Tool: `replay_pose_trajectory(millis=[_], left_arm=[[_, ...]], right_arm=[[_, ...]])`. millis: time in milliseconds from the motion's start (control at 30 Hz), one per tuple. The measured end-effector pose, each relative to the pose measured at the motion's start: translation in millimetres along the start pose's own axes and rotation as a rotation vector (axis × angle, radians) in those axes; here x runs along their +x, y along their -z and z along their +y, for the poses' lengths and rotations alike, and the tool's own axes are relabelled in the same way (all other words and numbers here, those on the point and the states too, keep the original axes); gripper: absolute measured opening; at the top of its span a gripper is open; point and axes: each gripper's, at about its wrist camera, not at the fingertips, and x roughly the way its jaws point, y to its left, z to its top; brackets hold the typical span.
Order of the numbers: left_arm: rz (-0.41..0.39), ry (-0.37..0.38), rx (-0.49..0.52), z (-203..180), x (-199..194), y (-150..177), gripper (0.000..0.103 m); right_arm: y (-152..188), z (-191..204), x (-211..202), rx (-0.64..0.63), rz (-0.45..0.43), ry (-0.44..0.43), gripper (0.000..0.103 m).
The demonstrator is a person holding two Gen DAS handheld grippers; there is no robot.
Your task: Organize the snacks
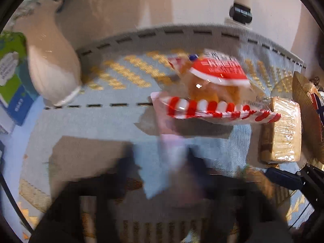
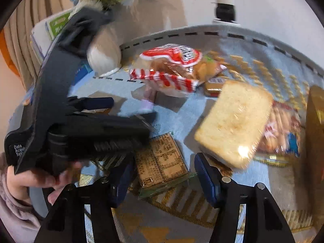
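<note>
Left gripper: badly blurred in its own camera, jaws drawn in nearly together, pinching a small pale pink-and-white packet that is sticking up between the fingers (what it is cannot be read). From the right wrist view the same tool is reaching across, a hand in a pale sleeve gripping its handle.

Right gripper: jaws standing about half apart, straddling a flat tan packet with a printed label; the blue pads are sitting either side of it, not pressing on it.

Beyond the tongs, a red-and-white striped bread bag is lying on the blue-and-gold woven mat. Right of it, a wrapped loaf of sliced bread is lying tilted, partly covering another snack bag. A white ribbed vase is standing at the mat's far left corner, a green-and-blue box beside it.
</note>
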Motion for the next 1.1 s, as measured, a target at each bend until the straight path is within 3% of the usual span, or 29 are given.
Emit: replay_pose_trajectory(millis=[67, 167, 267, 400, 467, 500, 533, 567, 600, 633, 700, 733, 833, 1100], left_arm=[[-0.01, -0.021, -0.017, 10.6, -2.7, 4.1, 0.018], [-0.015, 0.03, -0.068, 22.8, -4.7, 5.9, 0.017], [-0.024, 0.031, -0.075, 23.9, -2.8, 5.6, 0.017], [-0.029, -0.016, -0.029, 15.5, 2.6, 2.6, 0.022], [-0.026, -0.036, -0.025, 18.0, 2.7, 1.6, 0.032], [-0.024, -0.047, -0.041, 20.8, 3.4, 1.0, 0.047], [-0.015, -0.06, -0.073, 26.4, 5.5, 0.1, 0.076], [0.01, -0.075, -0.116, 33.8, 10.2, -0.5, 0.088], [0.014, -0.064, -0.144, 39.5, 11.1, -0.8, 0.093], [0.005, -0.058, -0.147, 40.5, 9.5, -1.0, 0.094], [0.02, -0.079, -0.122, 34.0, 9.9, -1.4, 0.098], [0.025, -0.085, -0.109, 31.2, 10.5, -2.1, 0.103], [0.028, -0.077, -0.123, 32.7, 10.0, -3.2, 0.103], [0.029, -0.084, -0.119, 31.5, 8.4, -4.3, 0.103]], right_arm=[[5.1, -6.5, -6.9, 0.042, -0.008, -0.011, 0.058], [13.5, -19.2, -20.0, 0.099, -0.019, 0.002, 0.058], [22.8, -30.1, -28.9, 0.132, -0.019, 0.118, 0.059], [24.2, -35.2, -28.7, 0.133, -0.024, 0.163, 0.063], [21.5, -30.3, -28.5, 0.11, -0.012, 0.185, 0.071], [18.2, -29.3, -26.3, 0.101, -0.005, 0.188, 0.082], [14.8, -28.8, -23.5, 0.1, -0.002, 0.189, 0.086], [15.8, -32.2, -25.5, 0.106, -0.003, 0.193, 0.089], [16.0, -36.2, -26.5, 0.123, -0.005, 0.205, 0.09], [16.5, -38.6, -25.6, 0.141, -0.001, 0.22, 0.091], [17.1, -44.3, -24.7, 0.165, 0.011, 0.234, 0.103], [16.6, -43.2, -22.2, 0.156, 0.025, 0.232, 0.103], [14.3, -32.7, -14.3, 0.106, 0.06, 0.298, 0.103], [12.7, -31.9, -14.0, 0.106, 0.062, 0.294, 0.103]])
